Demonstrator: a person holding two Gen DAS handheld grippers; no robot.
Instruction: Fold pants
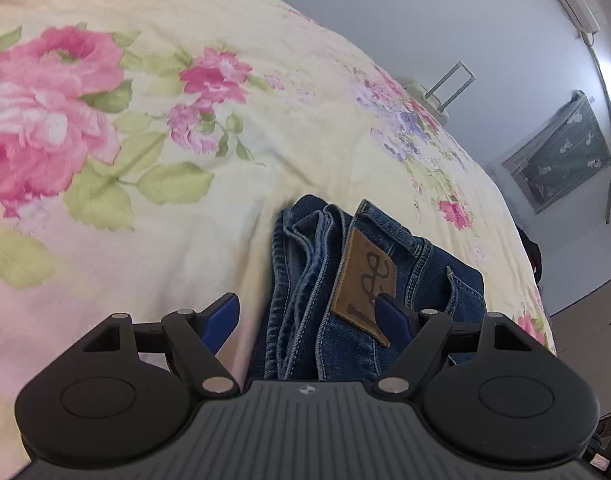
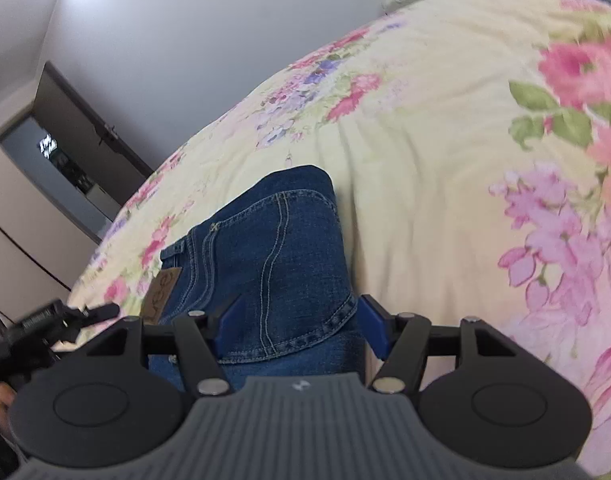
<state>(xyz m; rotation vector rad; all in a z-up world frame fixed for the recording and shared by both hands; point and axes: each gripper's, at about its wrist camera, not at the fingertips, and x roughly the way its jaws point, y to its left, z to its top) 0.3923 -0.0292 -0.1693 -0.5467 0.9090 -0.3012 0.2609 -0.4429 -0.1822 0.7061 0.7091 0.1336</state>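
Blue jeans (image 1: 345, 280) lie folded in a compact stack on the floral bedspread (image 1: 145, 140). A brown leather waistband patch (image 1: 365, 276) faces up. My left gripper (image 1: 309, 312) is open, its blue fingers (image 1: 223, 316) straddling the stack's waistband end from just above. In the right wrist view the jeans (image 2: 265, 256) show a back pocket and the patch (image 2: 163, 288). My right gripper (image 2: 299, 324) is open, its fingertips (image 2: 229, 320) either side of the pocket end. The left gripper shows at that view's left edge (image 2: 65, 316).
The bedspread (image 2: 445, 160) fills most of both views, cream with pink and purple flowers. Beyond the bed edge stand a white suitcase with a raised handle (image 1: 445, 88), a dark hanging organiser (image 1: 561, 156), a wardrobe (image 1: 589, 340) and a dark doorway (image 2: 65, 160).
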